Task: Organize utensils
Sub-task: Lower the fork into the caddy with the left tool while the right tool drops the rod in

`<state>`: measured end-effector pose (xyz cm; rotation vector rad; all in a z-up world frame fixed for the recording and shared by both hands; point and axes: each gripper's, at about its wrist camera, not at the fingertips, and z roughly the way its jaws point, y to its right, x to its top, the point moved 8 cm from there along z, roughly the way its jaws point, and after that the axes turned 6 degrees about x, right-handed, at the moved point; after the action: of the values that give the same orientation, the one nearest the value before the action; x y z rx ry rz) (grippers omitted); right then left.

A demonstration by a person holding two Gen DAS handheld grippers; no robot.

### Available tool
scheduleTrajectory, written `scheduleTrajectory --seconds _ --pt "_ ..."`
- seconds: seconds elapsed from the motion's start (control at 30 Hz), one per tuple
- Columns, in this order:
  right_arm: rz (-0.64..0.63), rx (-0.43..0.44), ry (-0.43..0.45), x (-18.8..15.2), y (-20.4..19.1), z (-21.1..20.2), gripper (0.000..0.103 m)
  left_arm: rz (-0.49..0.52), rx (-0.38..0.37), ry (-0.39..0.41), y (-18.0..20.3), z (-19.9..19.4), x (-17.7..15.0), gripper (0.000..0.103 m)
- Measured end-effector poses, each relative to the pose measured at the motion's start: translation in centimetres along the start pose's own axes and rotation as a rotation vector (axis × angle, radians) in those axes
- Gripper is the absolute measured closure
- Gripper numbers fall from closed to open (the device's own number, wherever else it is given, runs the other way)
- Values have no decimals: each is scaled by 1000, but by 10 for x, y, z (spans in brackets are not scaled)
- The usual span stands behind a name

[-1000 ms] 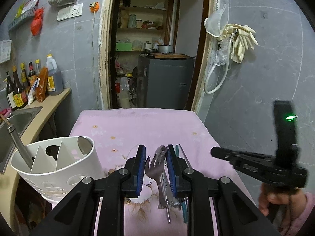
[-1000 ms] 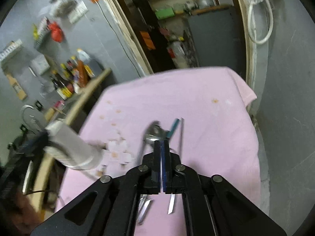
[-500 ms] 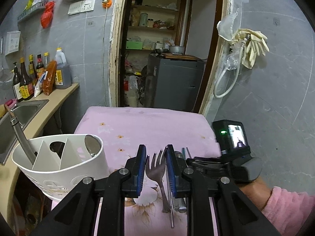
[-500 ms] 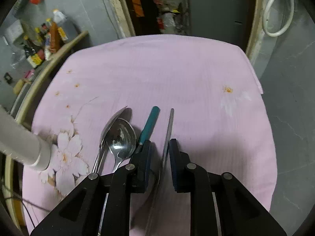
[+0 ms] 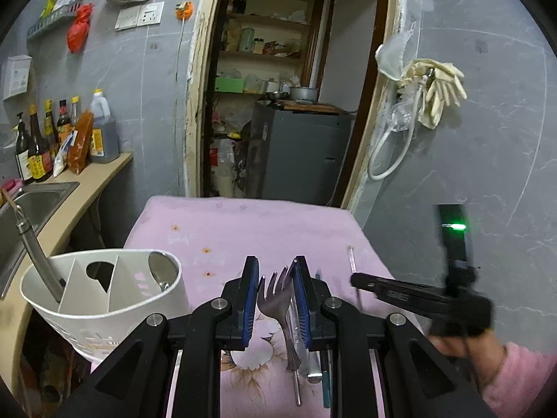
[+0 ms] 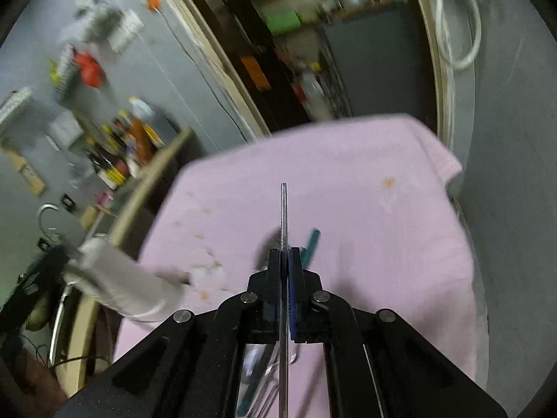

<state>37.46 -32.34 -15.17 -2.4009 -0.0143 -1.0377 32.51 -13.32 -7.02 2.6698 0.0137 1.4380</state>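
My left gripper is open, its jaws on either side of a metal fork that lies on the pink cloth among several utensils, one teal-handled. A white divided utensil holder stands to the left with a spoon and a ladle handle in it. My right gripper is shut on a thin metal chopstick and holds it above the cloth. The right gripper also shows in the left wrist view, with the chopstick sticking up from it.
A counter with a sink and sauce bottles runs along the left. The grey wall is close on the right of the table. A doorway to a pantry is beyond the table's far edge.
My right gripper closed on the chopstick, lifted it off the cloth and swung up and to the right. My left gripper stayed open around the fork.
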Motion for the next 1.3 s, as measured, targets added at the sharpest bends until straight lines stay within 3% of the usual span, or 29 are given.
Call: scheduleTrajectory --seconds 0.13,0.37,0.6,0.73,0.97,1.13,1.3 --pt "-69 25 100 13 -36 -42 100 9 -15 14 -4 -13 9 84" --pt "-179 160 227 53 -118 -65 100 -36 -39 44 -31 -54 34 84" --pt "-237 330 346 79 -216 -44 100 -51 28 99 -87 -101 68 84" --pt "-261 391 396 88 -259 -17 100 -67 109 154 -134 -122 90 84" --pt "-310 339 387 73 -281 37 99 -88 212 204 -198 -123 105 84" --pt "-367 255 355 56 -273 60 99 -55 241 166 -213 -103 92 84" --pt "-363 230 329 46 -263 71 99 -18 261 137 -215 -87 77 84"
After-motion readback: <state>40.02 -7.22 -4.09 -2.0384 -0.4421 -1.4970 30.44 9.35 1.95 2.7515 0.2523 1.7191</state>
